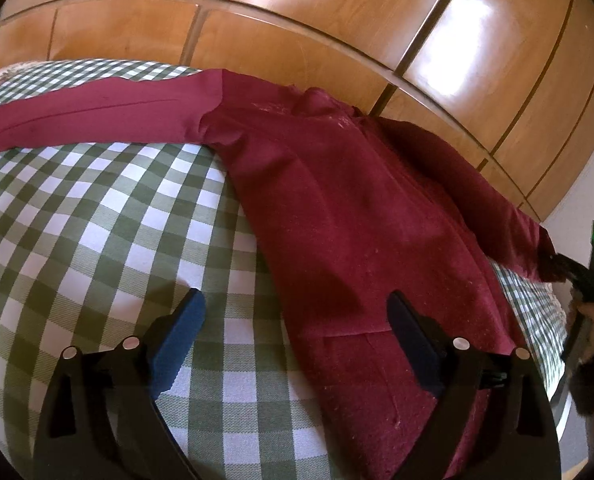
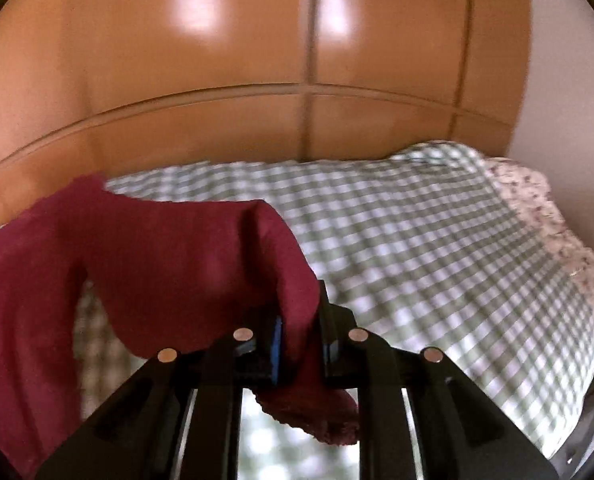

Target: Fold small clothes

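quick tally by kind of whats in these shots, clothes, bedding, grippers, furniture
Clothes: 1, the maroon garment, one sleeve end pinched in the right gripper
Bedding: 1 green checked cover
Grippers: 2, the right one and the open left gripper
Furniture: 1 wooden wardrobe
Total: 5

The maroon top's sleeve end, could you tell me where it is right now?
In the right wrist view it sits low and central, pinched in the right gripper above the checked bedspread.
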